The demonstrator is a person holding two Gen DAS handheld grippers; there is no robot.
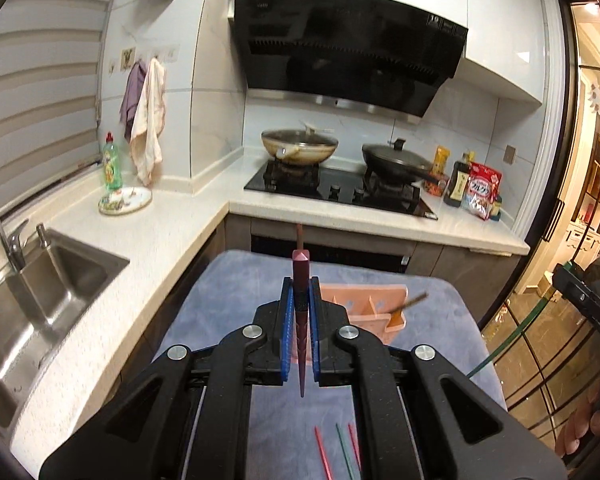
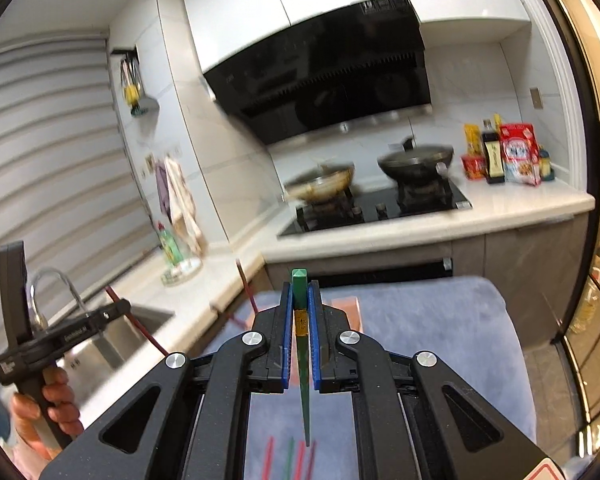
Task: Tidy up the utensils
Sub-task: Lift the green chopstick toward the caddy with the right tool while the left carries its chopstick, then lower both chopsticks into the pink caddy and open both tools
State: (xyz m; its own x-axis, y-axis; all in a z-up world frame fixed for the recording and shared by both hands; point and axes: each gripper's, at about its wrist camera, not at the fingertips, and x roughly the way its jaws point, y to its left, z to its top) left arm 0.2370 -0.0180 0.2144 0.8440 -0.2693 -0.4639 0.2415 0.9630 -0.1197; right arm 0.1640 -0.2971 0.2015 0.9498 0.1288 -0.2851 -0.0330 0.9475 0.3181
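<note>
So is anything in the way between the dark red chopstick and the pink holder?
No, nothing visible is. The left gripper holds the dark red chopstick above the blue cloth, with the pink holder just beyond it.

Home kitchen: gas hob (image 1: pixel 340 190), range hood (image 1: pixel 348 48), sink (image 1: pixel 56 280).

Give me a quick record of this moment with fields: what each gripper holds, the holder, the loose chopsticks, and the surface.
left gripper: shut on a maroon chopstick, thick end forward
right gripper: shut on a green chopstick, thick end forward
pink holder: on the blue cloth, with one brown stick leaning in it
loose chopsticks: red and green, lying on the cloth near the grippers
blue cloth: covers the work surface in front of the stove
</note>
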